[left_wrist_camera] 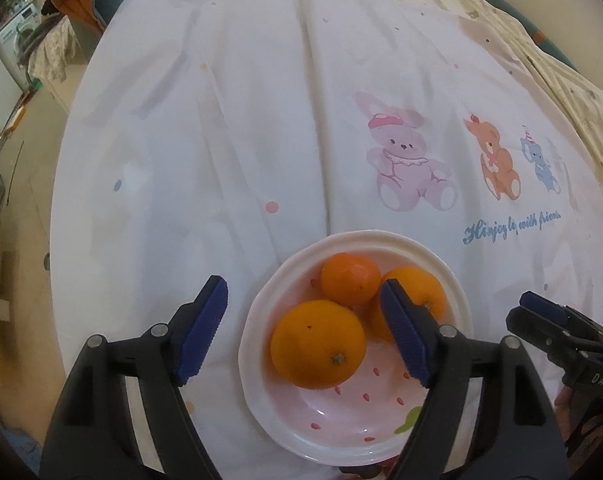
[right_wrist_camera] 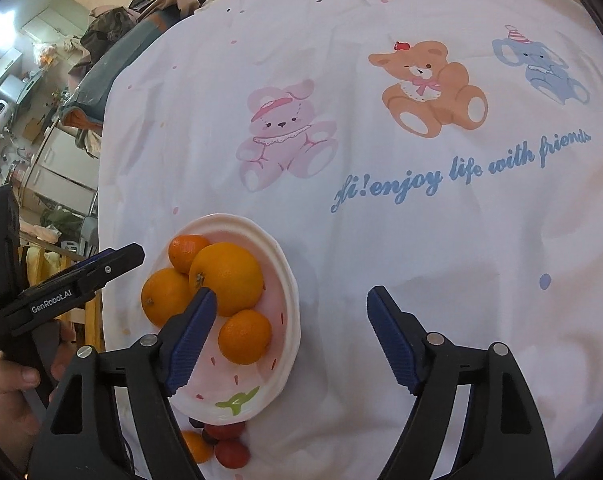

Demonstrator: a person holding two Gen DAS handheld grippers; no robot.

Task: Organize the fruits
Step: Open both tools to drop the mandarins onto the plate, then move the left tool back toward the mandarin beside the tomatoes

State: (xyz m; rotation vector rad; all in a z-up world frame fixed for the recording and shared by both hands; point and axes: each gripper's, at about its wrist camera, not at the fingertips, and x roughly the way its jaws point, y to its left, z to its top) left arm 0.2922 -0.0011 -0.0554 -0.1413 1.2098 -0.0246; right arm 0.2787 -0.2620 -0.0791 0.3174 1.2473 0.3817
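Left wrist view: left gripper (left_wrist_camera: 303, 330), jaws spread wide with nothing pressed between them, poised above the bowl (left_wrist_camera: 457, 292). One blue pad sits outside the bowl's rim over the cloth; the other lies over the bowl's far side.
Bowl: pale pink, strawberry-patterned, resting on the white cloth (left_wrist_camera: 221, 120).
Contents seen here: large orange (left_wrist_camera: 317, 344) nearest the camera; tangerine (left_wrist_camera: 350, 279) behind it; a second orange (left_wrist_camera: 429, 292) partly hidden by a pad.
Right gripper (left_wrist_camera: 541, 316): beside the bowl, at the frame edge.

Right wrist view: right gripper (right_wrist_camera: 289, 336), jaws spread and empty, one pad overlapping the bowl (right_wrist_camera: 289, 320), the other over bare cloth (right_wrist_camera: 461, 240).
Four citrus fruits are visible inside the bowl.
Just outside the bowl's near rim: red fruits (right_wrist_camera: 231, 454) and another orange piece (right_wrist_camera: 197, 446).
Beyond the bowl: printed bear (right_wrist_camera: 429, 88), rabbit and elephant with blue lettering.
Left gripper (right_wrist_camera: 101, 264), held by a hand (right_wrist_camera: 9, 392), beside the bowl.
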